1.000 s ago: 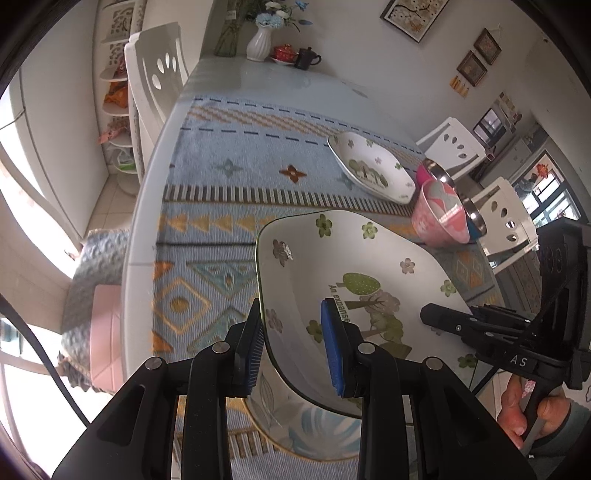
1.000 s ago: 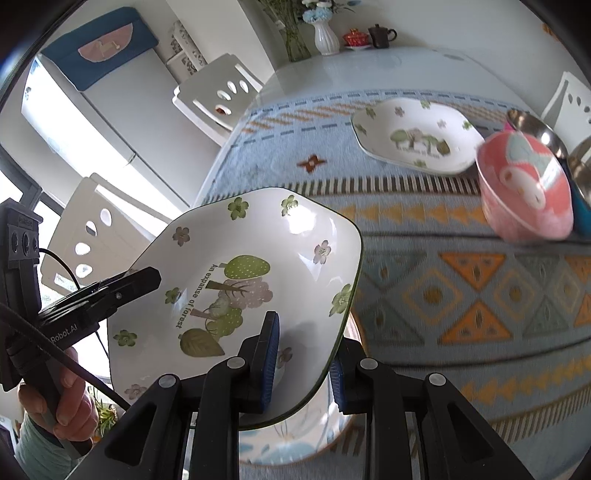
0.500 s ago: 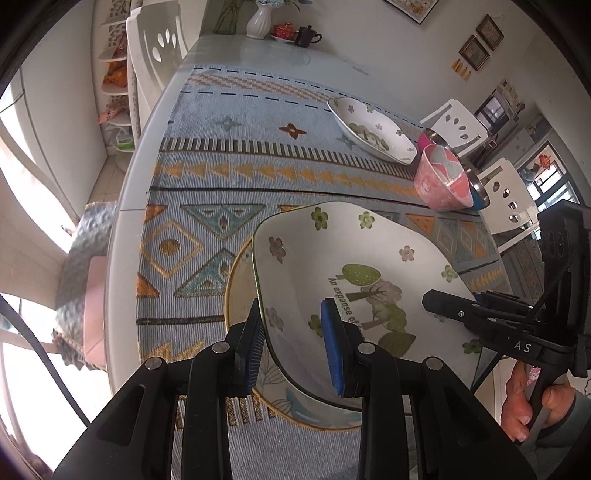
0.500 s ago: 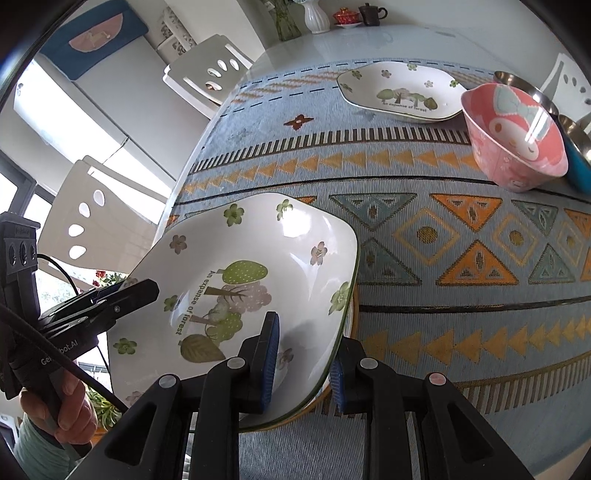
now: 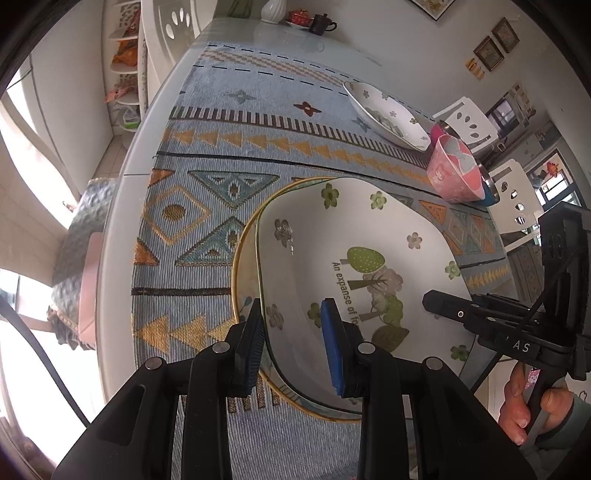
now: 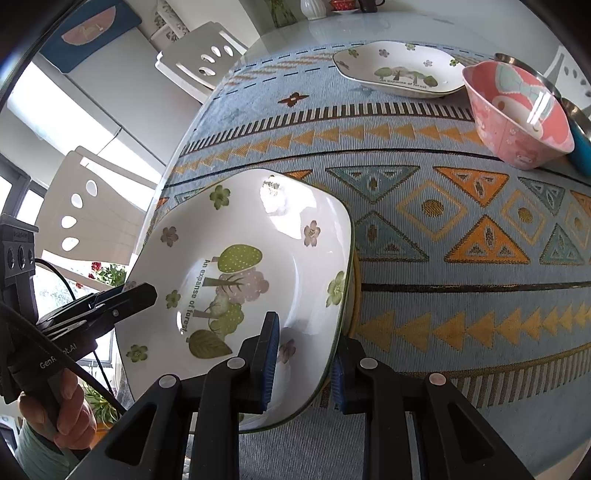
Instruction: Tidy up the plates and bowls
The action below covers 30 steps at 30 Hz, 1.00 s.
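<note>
While daylight floods in from windows on the left, a glossy white table (image 5: 122,229) spreads across both views, covered by a blue woven cloth with orange and teal triangle patterns (image 6: 461,236), with white cut-out chairs (image 6: 199,62) around it and framed pictures (image 5: 496,42) on the pale wall. At the table's near edge sits a round gold-rimmed plate (image 5: 240,254), and above it, tilted, is a white squarish plate with a green rim, painted flowers and trees (image 6: 251,266), gripped from both sides. The left gripper (image 5: 293,341) has its jaws narrowed onto this plate's near rim, one blue pad under the edge and one inside the bowl of the plate. The right gripper (image 6: 304,363) likewise pinches the opposite rim, its inner pad on the painted face and the outer pad behind the edge. Whether the held plate already touches the gold-rimmed one cannot be told. Farther back on the cloth lies a second white flowered plate (image 6: 400,70), and just beside it a pink bowl with a cartoon face (image 6: 517,114), which hides most of a steel bowl (image 6: 535,74) and a blue bowl (image 6: 580,147) behind it. A white vase (image 5: 273,11), a red pot and a dark teapot (image 5: 323,26) stand at the far end, partly cut off by the frame.
</note>
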Each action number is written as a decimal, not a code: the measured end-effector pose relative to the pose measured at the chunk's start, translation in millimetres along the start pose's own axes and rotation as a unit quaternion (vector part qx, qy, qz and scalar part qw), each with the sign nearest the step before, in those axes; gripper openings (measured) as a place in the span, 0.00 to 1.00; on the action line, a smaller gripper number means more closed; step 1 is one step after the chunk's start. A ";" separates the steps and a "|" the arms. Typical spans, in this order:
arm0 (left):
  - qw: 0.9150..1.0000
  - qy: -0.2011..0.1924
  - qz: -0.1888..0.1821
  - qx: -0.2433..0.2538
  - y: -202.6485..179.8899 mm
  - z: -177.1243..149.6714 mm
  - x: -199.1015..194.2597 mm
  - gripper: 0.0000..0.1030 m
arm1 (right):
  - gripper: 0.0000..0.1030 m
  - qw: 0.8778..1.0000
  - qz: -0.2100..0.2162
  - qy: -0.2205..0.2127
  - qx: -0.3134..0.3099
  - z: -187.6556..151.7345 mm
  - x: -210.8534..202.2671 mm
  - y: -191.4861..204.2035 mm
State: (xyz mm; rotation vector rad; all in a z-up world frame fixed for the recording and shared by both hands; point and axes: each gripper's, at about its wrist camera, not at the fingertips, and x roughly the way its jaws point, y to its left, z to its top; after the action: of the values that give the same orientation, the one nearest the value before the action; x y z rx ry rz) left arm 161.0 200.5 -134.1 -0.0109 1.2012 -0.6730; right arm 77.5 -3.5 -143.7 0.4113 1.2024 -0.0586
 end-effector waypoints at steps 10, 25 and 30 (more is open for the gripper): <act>1.000 0.001 0.008 -0.006 7.3 5.3 -3.6 0.25 | 0.23 1.000 0.000 0.015 -0.002 0.4 6.3 1.3; 1.000 -0.001 0.012 0.007 11.6 18.4 -11.4 0.25 | 0.23 0.999 -0.011 0.036 -0.010 9.5 1.4 -0.7; 1.000 -0.008 0.021 0.010 12.8 23.8 -16.7 0.25 | 0.23 0.999 -0.014 0.037 -0.005 14.0 -3.5 -2.7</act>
State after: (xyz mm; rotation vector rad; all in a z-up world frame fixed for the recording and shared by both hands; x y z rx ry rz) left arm 184.2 210.9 -115.2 0.0252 1.1763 -0.6465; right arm 88.1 -11.3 -137.1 0.3915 1.2800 -0.0622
